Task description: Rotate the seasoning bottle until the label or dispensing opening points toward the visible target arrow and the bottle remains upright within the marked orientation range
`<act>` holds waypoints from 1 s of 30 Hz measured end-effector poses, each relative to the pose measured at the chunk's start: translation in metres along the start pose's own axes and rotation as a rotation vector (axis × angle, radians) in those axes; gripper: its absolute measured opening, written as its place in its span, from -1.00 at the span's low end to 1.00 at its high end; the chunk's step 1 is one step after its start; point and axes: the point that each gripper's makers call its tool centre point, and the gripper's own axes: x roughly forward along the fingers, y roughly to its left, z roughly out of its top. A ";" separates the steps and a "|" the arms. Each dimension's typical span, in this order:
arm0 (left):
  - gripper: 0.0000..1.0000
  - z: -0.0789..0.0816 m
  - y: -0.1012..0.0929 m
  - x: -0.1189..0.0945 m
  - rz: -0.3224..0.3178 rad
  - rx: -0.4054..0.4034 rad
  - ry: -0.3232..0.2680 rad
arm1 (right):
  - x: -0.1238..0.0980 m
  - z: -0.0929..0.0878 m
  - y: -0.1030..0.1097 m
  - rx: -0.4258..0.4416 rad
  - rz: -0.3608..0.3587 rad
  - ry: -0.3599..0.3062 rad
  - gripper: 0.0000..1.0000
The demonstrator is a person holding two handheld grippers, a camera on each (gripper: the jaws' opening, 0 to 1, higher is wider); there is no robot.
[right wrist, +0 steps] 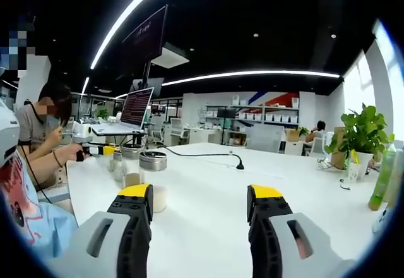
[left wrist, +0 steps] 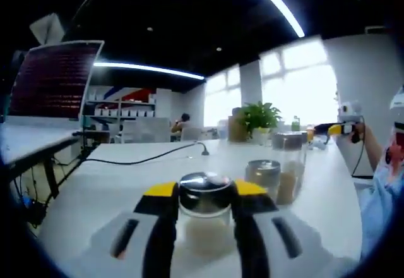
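Spreading across the lower half of both views, we see a white table [left wrist: 126,177], the biggest thing present. At the upper left of the left gripper view an open laptop [left wrist: 53,79] shows a dark red screen, and a potted plant [left wrist: 259,117] stands at centre right before bright windows. A black cable [left wrist: 145,159] trails over the tabletop.

At bottom centre of that view our left gripper [left wrist: 205,205] has its yellow-tipped jaws closed against both sides of a seasoning bottle [left wrist: 204,218], a clear jar with a shiny metal lid and pale contents, standing upright. Just right of it stand a second jar [left wrist: 264,172] with a metal lid and a taller jar [left wrist: 289,164] behind; we cannot tell whether they touch.

In the right gripper view our right gripper [right wrist: 202,205] holds nothing, jaws spread wide over bare table. A seated person [right wrist: 44,126] occupies the left edge there.
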 end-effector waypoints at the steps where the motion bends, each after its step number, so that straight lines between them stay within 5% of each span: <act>1: -0.32 0.000 0.000 0.000 -0.007 -0.003 0.004 | -0.001 0.000 -0.002 0.001 -0.005 0.001 0.22; 18: -0.31 -0.003 -0.008 -0.002 -0.203 -0.013 0.054 | -0.003 -0.002 -0.002 -0.009 -0.017 0.013 0.22; 27: -0.29 -0.004 -0.011 -0.003 -0.234 -0.013 0.085 | -0.002 -0.004 -0.001 -0.033 -0.025 0.029 0.22; 30: -0.04 -0.010 -0.011 -0.002 -0.230 0.022 0.105 | -0.001 -0.003 0.000 -0.033 -0.020 0.028 0.22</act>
